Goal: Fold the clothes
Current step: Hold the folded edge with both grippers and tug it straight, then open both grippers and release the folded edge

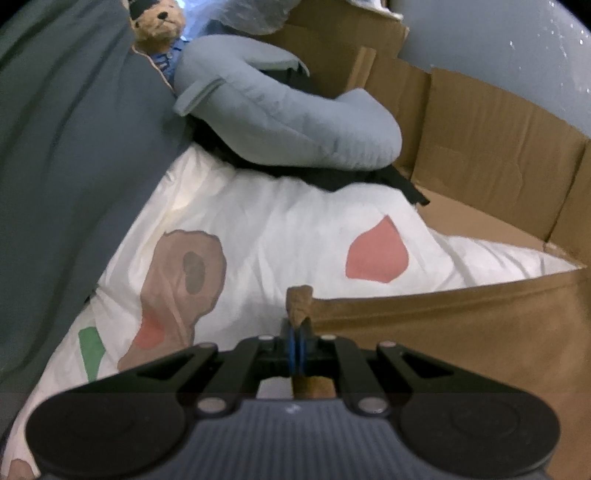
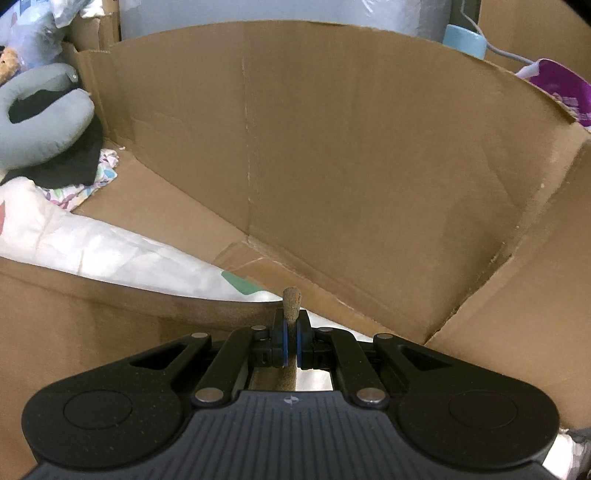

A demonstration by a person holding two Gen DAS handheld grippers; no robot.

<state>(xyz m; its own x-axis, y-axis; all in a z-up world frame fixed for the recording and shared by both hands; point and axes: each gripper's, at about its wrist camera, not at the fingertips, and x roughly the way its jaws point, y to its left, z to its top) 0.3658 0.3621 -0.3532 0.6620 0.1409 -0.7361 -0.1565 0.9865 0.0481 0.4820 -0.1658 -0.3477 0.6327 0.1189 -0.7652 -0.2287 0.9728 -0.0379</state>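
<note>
A brown garment [image 1: 461, 332] is stretched flat between both grippers. My left gripper [image 1: 297, 343] is shut on its left corner, which pokes up between the blue pads. My right gripper [image 2: 291, 343] is shut on the other corner, and the brown cloth [image 2: 92, 317] spreads to the left of it. Beneath the garment lies a white quilt [image 1: 277, 236] with brown, red and green prints, also in the right wrist view [image 2: 110, 247].
A large open cardboard box [image 2: 332, 147] stands behind the quilt, also in the left wrist view [image 1: 480, 140]. A grey-blue U-shaped pillow [image 1: 280, 114] rests on black cloth [image 2: 70, 162]. A teddy bear [image 1: 159, 22] sits far left. A dark green sheet [image 1: 62, 166] covers the left.
</note>
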